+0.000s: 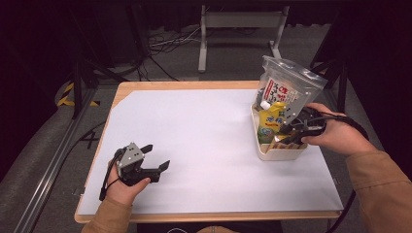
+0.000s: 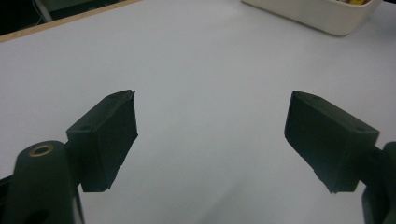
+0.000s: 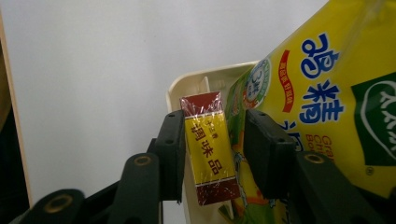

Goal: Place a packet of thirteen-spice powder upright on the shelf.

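Note:
A cream bin [image 1: 279,154] stands at the right of the white table. It holds a yellow stand-up pouch [image 1: 272,116], a tall clear bag with a red-and-white label [image 1: 286,87], and a small red-and-yellow box [image 3: 208,154]. My right gripper [image 1: 290,133] reaches into the bin from the right. In the right gripper view its jaws [image 3: 212,116] stand on either side of the box. The left pad is against the box, and a narrow gap shows at the right pad. The yellow pouch [image 3: 327,93] leans just beyond. My left gripper [image 1: 156,156] rests open over the bare table at the front left.
The bin's rim [image 2: 317,14] shows at the top right of the left gripper view, beyond the wide-apart jaws [image 2: 212,100]. The table's wooden edge [image 1: 194,85] runs along the back. A metal stand and cables sit on the floor behind it.

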